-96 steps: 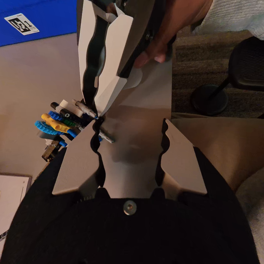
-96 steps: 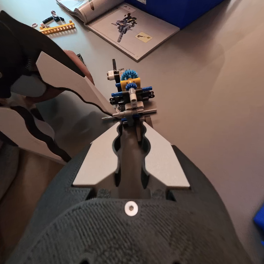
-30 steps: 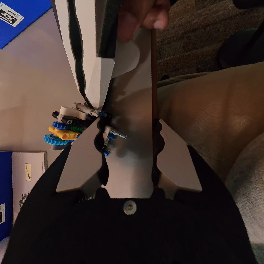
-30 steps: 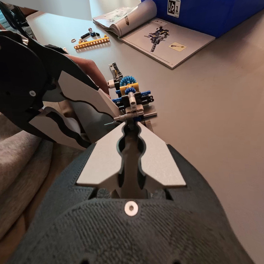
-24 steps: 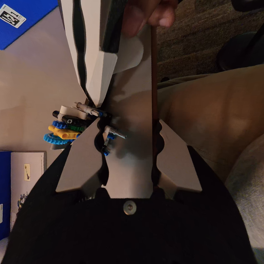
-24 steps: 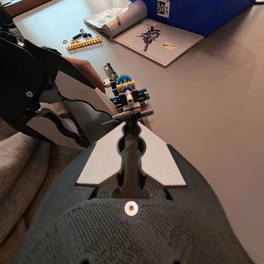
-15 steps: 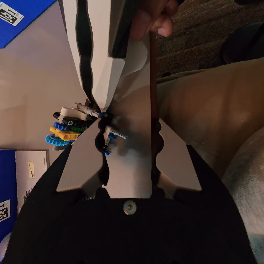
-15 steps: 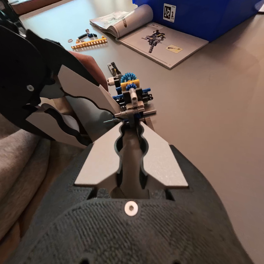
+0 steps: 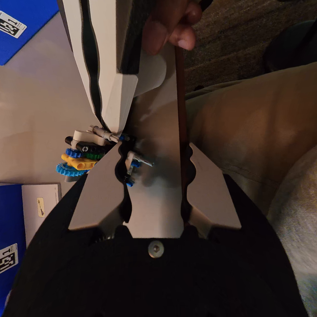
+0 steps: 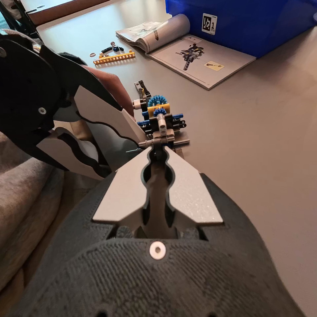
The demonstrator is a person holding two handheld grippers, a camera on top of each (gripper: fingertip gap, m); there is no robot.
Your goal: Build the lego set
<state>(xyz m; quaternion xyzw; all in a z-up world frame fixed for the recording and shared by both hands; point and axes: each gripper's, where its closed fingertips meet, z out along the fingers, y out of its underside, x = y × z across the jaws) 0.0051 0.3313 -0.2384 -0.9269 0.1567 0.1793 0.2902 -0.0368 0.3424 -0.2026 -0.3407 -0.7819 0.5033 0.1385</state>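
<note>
The lego assembly (image 10: 159,120) stands near the table's front edge, with blue gears, a yellow piece, black beams and grey axles. My right gripper (image 10: 158,148) is shut on its near end. In the left wrist view the assembly (image 9: 77,157) lies left of my left gripper (image 9: 154,145), which is open. The left gripper's left finger (image 9: 103,180) rests against the assembly, and a grey axle (image 9: 144,160) sticks out between the fingers. The right gripper's fingers (image 9: 116,103) come down from above onto the assembly.
An open instruction booklet (image 10: 197,58) lies before a blue bin (image 10: 248,22) at the back. A yellow beam (image 10: 114,59) and small loose parts (image 10: 111,48) lie at back left. The person's leg (image 9: 248,128) is past the table edge (image 9: 180,103).
Both grippers and the assembly shifted and tilted slightly, and more of the assembly now shows between my left fingers. The right gripper stays shut, the left stays open.
</note>
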